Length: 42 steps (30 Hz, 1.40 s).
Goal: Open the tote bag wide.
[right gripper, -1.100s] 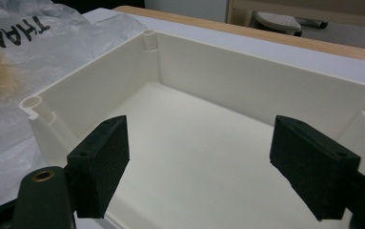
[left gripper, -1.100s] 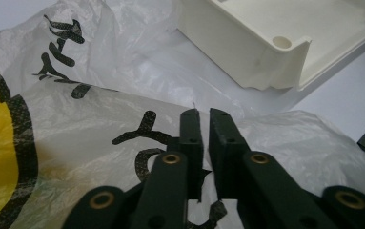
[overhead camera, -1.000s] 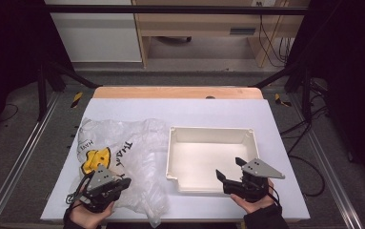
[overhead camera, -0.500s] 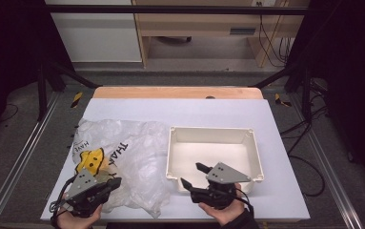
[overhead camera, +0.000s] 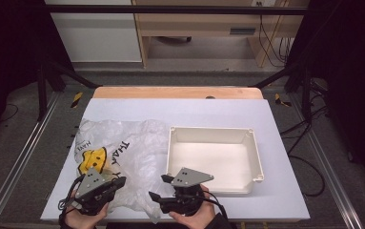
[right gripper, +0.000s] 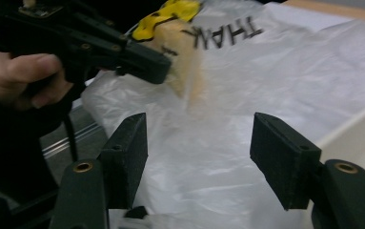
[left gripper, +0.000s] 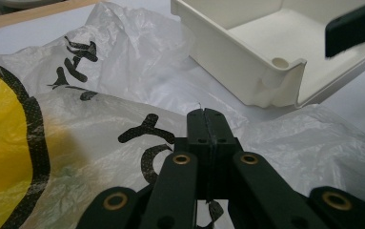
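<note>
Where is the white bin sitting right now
In the high view the white bin sits right of centre on the table, touching the plastic bag at its left, with the right claw just in front of its near left corner.

My left gripper [overhead camera: 118, 182] sits at the bottom left of the high view, held in my left hand [overhead camera: 86, 218]. Its jaws are pressed tight together. My right gripper [overhead camera: 158, 188] is at the bottom middle, held in my right hand [overhead camera: 192, 217]. Its jaws stand apart and have just been closing, with nothing squeezed between them.
</note>
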### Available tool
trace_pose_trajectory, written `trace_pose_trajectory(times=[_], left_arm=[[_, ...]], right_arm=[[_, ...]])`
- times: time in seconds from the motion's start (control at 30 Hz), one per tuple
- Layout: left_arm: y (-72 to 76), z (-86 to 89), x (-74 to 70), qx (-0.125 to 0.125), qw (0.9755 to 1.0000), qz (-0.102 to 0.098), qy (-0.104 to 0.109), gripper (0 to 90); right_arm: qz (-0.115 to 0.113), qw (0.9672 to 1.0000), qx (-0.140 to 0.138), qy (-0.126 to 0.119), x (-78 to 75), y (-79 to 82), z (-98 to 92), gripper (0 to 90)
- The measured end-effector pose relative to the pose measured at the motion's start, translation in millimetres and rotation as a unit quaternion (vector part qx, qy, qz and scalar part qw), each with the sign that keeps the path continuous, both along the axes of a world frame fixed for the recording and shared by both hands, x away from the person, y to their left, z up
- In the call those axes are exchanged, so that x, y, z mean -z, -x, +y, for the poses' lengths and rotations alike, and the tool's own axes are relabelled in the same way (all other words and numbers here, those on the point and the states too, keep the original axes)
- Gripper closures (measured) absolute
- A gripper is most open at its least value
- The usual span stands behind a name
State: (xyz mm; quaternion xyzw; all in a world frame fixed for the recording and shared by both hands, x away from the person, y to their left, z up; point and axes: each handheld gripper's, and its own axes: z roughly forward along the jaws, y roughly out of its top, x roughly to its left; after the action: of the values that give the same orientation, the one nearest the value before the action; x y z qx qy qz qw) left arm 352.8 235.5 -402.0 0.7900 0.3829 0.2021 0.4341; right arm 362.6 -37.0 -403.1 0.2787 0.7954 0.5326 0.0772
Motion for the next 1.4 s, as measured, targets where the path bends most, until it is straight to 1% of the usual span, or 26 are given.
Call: trace_pose_trajectory(times=[0.03, 0.13, 0.23, 0.3, 0.33, 0.37, 0.4, 0.43, 0.53, 0.57, 0.6, 0.63, 0.67, 0.8, 0.83, 0.87, 0.9, 0.97, 1.0, 1.03, 1.07, 1.1, 1.17, 1.23, 1.33, 1.4], left_arm=[[-0.3, -0.6, 1.0, 0.001, 1.0, -0.002, -0.005, 90.0], [-0.4, -0.9, 1.4, 0.001, 1.0, -0.001, -0.005, 90.0], [-1.0, 0.3, 0.8, -0.001, 1.0, -0.001, -0.002, 89.9], [-1.9, 1.6, 0.1, -0.003, 1.0, -0.002, 0.005, 86.8], [-2.2, 2.1, -0.2, -0.003, 1.0, 0.0, 0.007, 86.8], [-2.4, 3.1, -1.0, -0.003, 0.9999, -0.001, 0.01, 85.3], [-2.4, 3.1, -1.0, -0.003, 0.9999, -0.001, 0.01, 84.1], [-2.7, 4.0, -2.5, -0.009, 0.9998, -0.003, 0.015, 80.2], [-3.2, 7.0, -6.1, -0.016, 0.9995, -0.009, 0.025, 70.8], [-3.4, 8.7, -8.7, -0.026, 0.9991, -0.018, 0.03, 63.3], [-3.9, 10.8, -11.6, -0.036, 0.9985, -0.027, 0.03, 63.3], [-5.0, 12.8, -14.1, -0.047, 0.9978, -0.033, 0.034, 53.7], [-7.5, 15.0, -15.9, -0.055, 0.9973, -0.033, 0.036, 53.7], [-19.7, 17.5, -14.1, -0.071, 0.9971, -0.008, 0.026, 40.5], [-22.3, 15.1, -9.8, -0.068, 0.9976, 0.007, 0.012, 39.7], [-22.3, 15.1, -9.8, -0.068, 0.9976, 0.007, 0.012, 39.5], [-23.0, 12.8, -6.3, -0.072, 0.9973, 0.011, -0.001, 39.7], [-23.5, 11.7, -3.7, -0.075, 0.997, 0.014, -0.009, 40.5], [-23.4, 11.7, -2.7, -0.076, 0.9969, 0.017, -0.013, 48.1], [-23.1, 11.3, -1.0, -0.078, 0.9967, 0.017, -0.017, 48.1], [-22.9, 11.2, 0.4, -0.08, 0.9961, 0.019, -0.031, 53.1], [-22.7, 10.7, 2.1, -0.08, 0.9959, 0.018, -0.04, 67.4], [-22.2, 11.0, 2.5, -0.077, 0.9957, 0.017, -0.049, 80.1], [-22.0, 11.5, 2.2, -0.075, 0.9957, 0.017, -0.051, 89.0], [-21.1, 14.4, 0.1, -0.071, 0.9964, 0.015, -0.044, 90.0], [-19.4, 16.9, -2.8, -0.069, 0.997, 0.008, -0.033, 90.0]], right_arm=[[0.014, 0.9998, -0.016, 0.0, 5.3, 0.4, 8.9, 39.3], [0.023, 0.9992, -0.031, 0.006, 12.1, 1.3, 18.3, 42.7], [0.04, 0.9975, -0.055, 0.02, 23.8, 2.4, 28.7, 53.7], [0.046, 0.996, -0.073, 0.023, 30.1, 3.9, 33.2, 67.1], [0.046, 0.996, -0.073, 0.023, 30.1, 3.9, 33.2, 67.1], [0.048, 0.9951, -0.081, 0.028, 32.1, 5.2, 35.7, 78.3], [0.048, 0.9951, -0.081, 0.028, 32.1, 5.2, 35.7, 78.3], [0.056, 0.9941, -0.089, 0.029, 32.4, 6.1, 36.4, 87.4], [0.058, 0.9938, -0.09, 0.031, 32.5, 6.7, 36.1, 90.0], [0.061, 0.9932, -0.092, 0.037, 33.5, 5.8, 35.9, 90.0], [0.061, 0.9932, -0.092, 0.037, 33.5, 5.8, 35.9, 90.0], [0.064, 0.993, -0.091, 0.04, 34.7, 5.6, 35.9, 90.0], [0.064, 0.993, -0.091, 0.04, 34.7, 5.6, 35.9, 90.0], [0.059, 0.9932, -0.09, 0.044, 34.0, 6.8, 36.2, 90.0], [0.057, 0.9933, -0.09, 0.045, 33.4, 7.0, 35.7, 90.0], [0.057, 0.9933, -0.09, 0.045, 33.4, 7.0, 35.7, 90.0], [0.055, 0.9939, -0.086, 0.043, 32.6, 6.7, 34.6, 89.8], [0.054, 0.994, -0.085, 0.042, 32.3, 6.5, 34.0, 89.1], [0.049, 0.9946, -0.081, 0.041, 31.5, 6.1, 32.8, 87.0], [0.049, 0.9946, -0.081, 0.041, 31.5, 6.1, 32.8, 87.0], [0.048, 0.9949, -0.079, 0.041, 31.1, 6.2, 32.4, 86.6], [0.046, 0.9952, -0.078, 0.039, 30.1, 6.0, 31.6, 84.2], [0.041, 0.9957, -0.074, 0.038, 28.7, 5.7, 30.3, 81.4], [0.036, 0.9964, -0.068, 0.035, 27.1, 5.4, 29.1, 77.6], [0.033, 0.9969, -0.065, 0.029, 24.4, 4.5, 26.9, 73.4], [0.028, 0.9978, -0.057, 0.02, 21.1, 3.5, 24.7, 66.4]])
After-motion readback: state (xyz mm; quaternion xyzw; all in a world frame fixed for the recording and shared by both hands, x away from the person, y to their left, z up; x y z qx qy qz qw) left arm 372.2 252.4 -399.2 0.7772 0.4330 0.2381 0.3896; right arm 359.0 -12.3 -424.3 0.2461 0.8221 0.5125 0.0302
